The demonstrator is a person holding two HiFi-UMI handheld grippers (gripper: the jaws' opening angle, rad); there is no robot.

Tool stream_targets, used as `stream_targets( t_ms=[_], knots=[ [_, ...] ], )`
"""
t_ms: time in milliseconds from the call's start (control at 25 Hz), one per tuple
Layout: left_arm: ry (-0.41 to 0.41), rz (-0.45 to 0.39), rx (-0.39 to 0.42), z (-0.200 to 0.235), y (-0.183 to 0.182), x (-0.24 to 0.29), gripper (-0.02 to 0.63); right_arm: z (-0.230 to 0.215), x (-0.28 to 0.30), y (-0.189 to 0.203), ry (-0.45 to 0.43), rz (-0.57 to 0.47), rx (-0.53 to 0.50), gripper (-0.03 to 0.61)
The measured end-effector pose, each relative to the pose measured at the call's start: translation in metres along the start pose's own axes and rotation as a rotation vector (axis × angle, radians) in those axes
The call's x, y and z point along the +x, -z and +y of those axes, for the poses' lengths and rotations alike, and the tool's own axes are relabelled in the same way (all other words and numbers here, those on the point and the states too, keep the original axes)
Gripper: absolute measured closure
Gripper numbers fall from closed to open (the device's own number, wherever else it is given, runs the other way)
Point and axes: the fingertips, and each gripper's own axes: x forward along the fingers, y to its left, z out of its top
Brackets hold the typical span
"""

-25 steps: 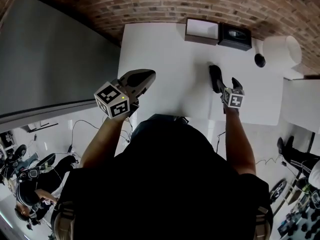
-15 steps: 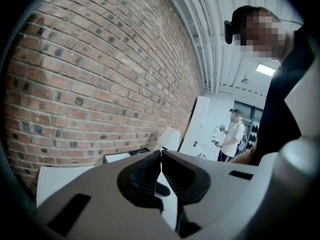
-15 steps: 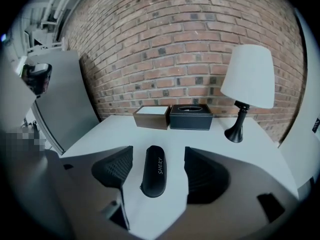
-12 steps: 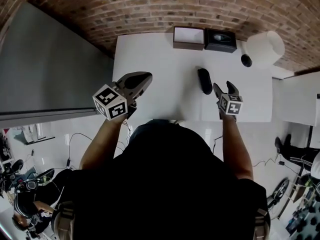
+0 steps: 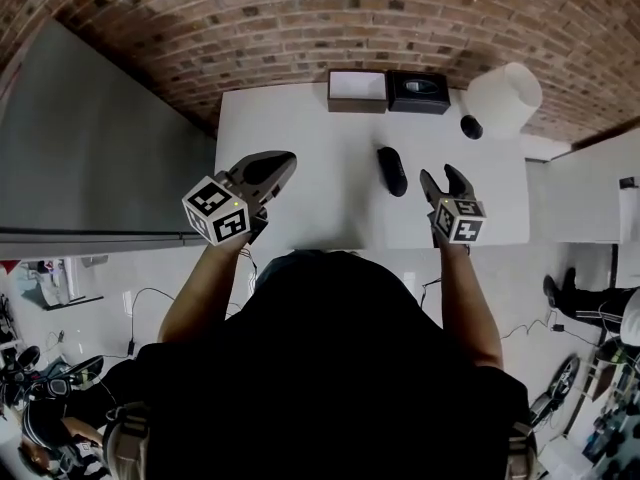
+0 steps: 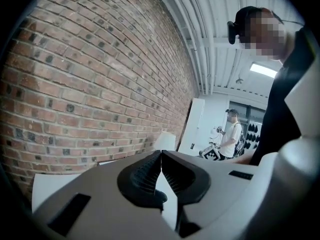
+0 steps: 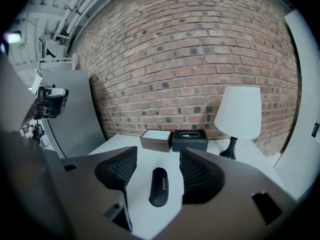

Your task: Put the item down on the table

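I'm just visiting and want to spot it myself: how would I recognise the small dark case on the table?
Find the white table against the brick wall. In front of the black box and left of the lamp lies the case. It alone is a slim, rounded black capsule lying flat, with white lettering.

Dark, perhaps black, short-sleeved top (image 5: 330,408)

A red brick wall (image 5: 300,13) backs the white counter (image 5: 300,118). A white-shaded lamp (image 5: 503,96) stands at its far right corner. A large grey panel (image 5: 90,148) stands left of the counter.
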Motion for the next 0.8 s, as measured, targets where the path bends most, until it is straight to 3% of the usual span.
stream_targets(
  t_ms=[480,800],
  knots=[
    [0.013,-0.012,0.007,-0.006,-0.001,0.005,0.591,0.006,-0.045,-0.030,0.001,-0.092,-0.015,0.322],
    [0.032,0.006,-0.003,-0.013,0.008,0.011,0.591,0.013,-0.067,-0.026,-0.009,-0.097,-0.015,0.350]
  ],
)
